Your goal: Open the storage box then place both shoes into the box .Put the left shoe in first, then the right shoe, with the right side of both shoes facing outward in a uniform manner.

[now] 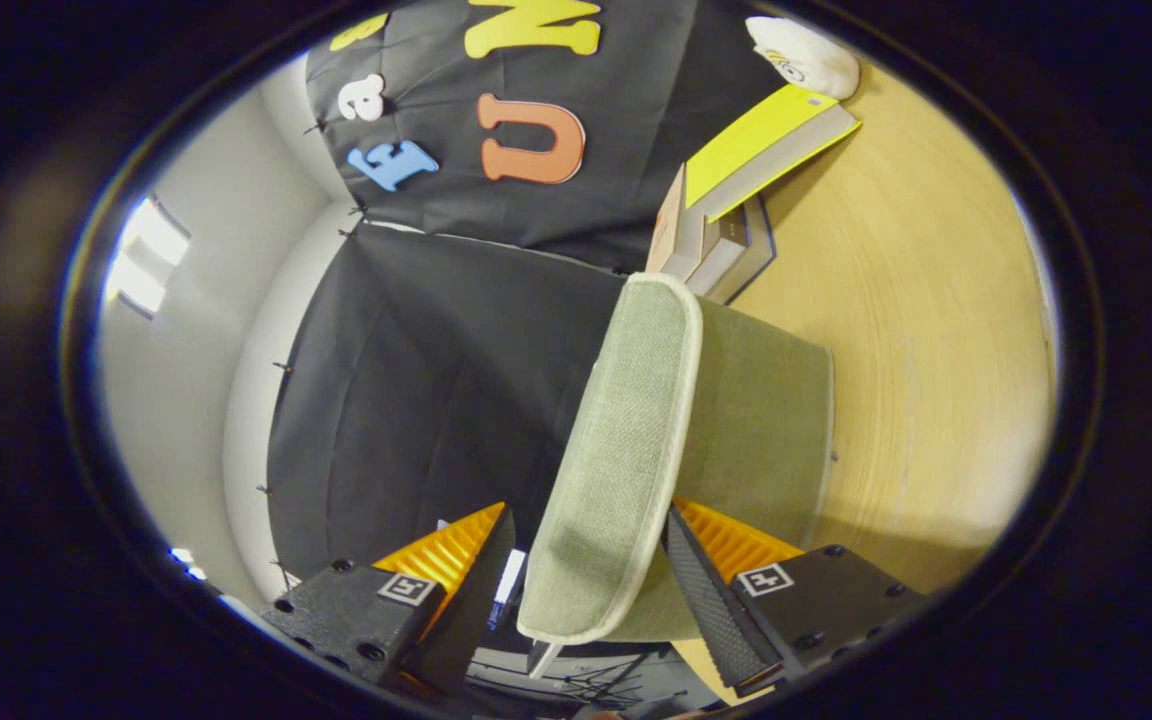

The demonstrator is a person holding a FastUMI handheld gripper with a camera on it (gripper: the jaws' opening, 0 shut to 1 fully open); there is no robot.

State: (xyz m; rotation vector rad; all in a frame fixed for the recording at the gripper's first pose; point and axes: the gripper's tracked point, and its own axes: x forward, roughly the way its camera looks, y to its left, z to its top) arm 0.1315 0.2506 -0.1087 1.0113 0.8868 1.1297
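While the tongs hold the lid: the tongs (591, 575) straddle the near end of a sage-green fabric lid (626, 450); the right finger lies against it, while a slim gap seems to remain on the left, so a firm two-sided grip cannot be confirmed.
Lid position: raised on edge between the fingers, its pale piped rim running away from the tongs, the view rolled sideways.
Storage box: the green fabric wall (766, 420) beyond the lid is taken to be the box body, standing on the wooden worktop (926, 330).
Box contents: interior hidden behind the lid; nothing can be told of it.
Progress: opening appears under way, judged from the lifted lid; neither shoe looks placed yet, so left shoe, then right shoe, remain.
Farther off: a stack of books or flat boxes with a yellow-topped one (756, 150) lies on the worktop.
Farthest: a white soft object (804, 55) rests past that stack.
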